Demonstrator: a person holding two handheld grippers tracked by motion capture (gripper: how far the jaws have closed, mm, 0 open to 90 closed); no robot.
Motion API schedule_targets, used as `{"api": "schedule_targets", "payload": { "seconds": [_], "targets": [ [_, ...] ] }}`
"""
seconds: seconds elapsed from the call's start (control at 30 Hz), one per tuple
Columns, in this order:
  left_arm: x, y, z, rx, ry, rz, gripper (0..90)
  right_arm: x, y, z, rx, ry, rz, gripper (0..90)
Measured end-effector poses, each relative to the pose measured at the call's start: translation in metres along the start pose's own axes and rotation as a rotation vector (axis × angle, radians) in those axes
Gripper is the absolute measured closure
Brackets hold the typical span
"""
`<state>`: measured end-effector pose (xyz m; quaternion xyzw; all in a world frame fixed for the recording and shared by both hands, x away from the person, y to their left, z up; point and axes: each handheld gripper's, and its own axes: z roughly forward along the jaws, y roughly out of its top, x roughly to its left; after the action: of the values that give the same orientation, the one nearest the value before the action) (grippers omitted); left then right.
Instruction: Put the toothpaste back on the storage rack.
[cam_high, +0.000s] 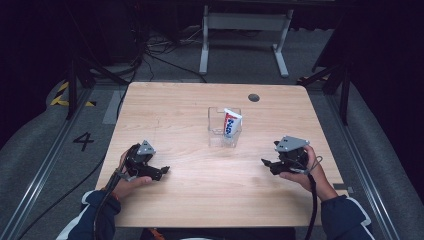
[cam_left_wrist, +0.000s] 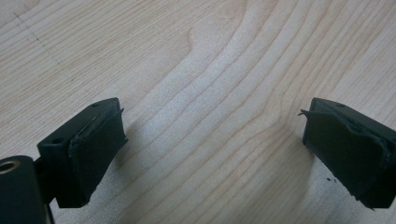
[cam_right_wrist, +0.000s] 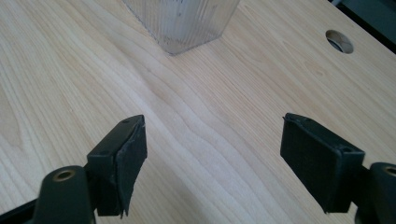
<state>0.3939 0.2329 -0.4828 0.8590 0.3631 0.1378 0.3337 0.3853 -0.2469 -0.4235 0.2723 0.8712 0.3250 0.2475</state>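
Observation:
A clear plastic box (cam_high: 224, 127) stands near the middle of the wooden table (cam_high: 170, 110), with a white tube with red and blue print (cam_high: 231, 123) upright inside it. My left gripper (cam_high: 163, 171) rests low at the table's front left, jaws pointing right, open with only bare wood between its pads (cam_left_wrist: 93, 149). At the front right my right gripper (cam_high: 266, 163) points left toward the middle, open and holding nothing. Ahead of its jaws in the right gripper view stands the ribbed clear box (cam_right_wrist: 182, 21).
A round cable hole (cam_high: 253, 97) sits in the table's far right part, and the hole (cam_right_wrist: 339, 41) is in the right gripper view too. A white desk frame (cam_high: 244, 35) stands on the floor beyond the table. Cables lie at the back left.

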Motion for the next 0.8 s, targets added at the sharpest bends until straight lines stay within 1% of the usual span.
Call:
{"api": "schedule_targets", "payload": {
  "seconds": [0.07, 0.17, 0.27, 0.4, 0.53, 0.57, 0.6, 0.7, 0.73, 0.8],
  "targets": [
    [0.0, 0.0, 0.0, 0.0, 0.0, 0.0, 6.0, 0.0, -0.005, -0.003, -0.001, 0.002, 0.011, 23.5],
    [0.0, 0.0, 0.0, 0.0, 0.0, 0.0, 6.0, -0.002, -0.012, -0.007, -0.002, -0.005, 0.016, 23.4],
    [0.0, 0.0, 0.0, 0.0, 0.0, 0.001, 6.0, -0.003, -0.02, -0.01, -0.001, -0.014, 0.031, 23.5],
    [0.0, 0.0, 0.0, 0.0, 0.0, 0.001, 6.0, -0.007, -0.033, -0.015, 0.007, -0.022, 0.054, 23.4],
    [0.0, 0.0, 0.0, -0.001, 0.001, 0.002, 6.0, -0.01, -0.044, -0.019, 0.001, -0.026, 0.083, 23.0],
    [0.0, 0.0, 0.0, -0.001, 0.001, 0.002, 6.0, -0.01, -0.044, -0.019, 0.001, -0.026, 0.083, 23.0],
    [0.0, 0.0, 0.0, -0.001, 0.001, 0.002, 6.0, -0.011, -0.051, -0.021, 0.002, -0.021, 0.103, 22.3],
    [0.0, 0.0, 0.0, -0.001, 0.001, 0.001, 6.0, -0.011, -0.059, -0.024, -0.003, -0.005, 0.125, 20.9],
    [0.0, 0.0, 0.0, -0.001, 0.001, 0.002, 6.0, -0.011, -0.059, -0.024, -0.003, -0.005, 0.125, 20.9],
    [0.0, 0.0, 0.0, -0.001, 0.001, 0.002, 6.0, -0.012, -0.066, -0.026, -0.003, -0.006, 0.137, 20.9]
  ]
}}
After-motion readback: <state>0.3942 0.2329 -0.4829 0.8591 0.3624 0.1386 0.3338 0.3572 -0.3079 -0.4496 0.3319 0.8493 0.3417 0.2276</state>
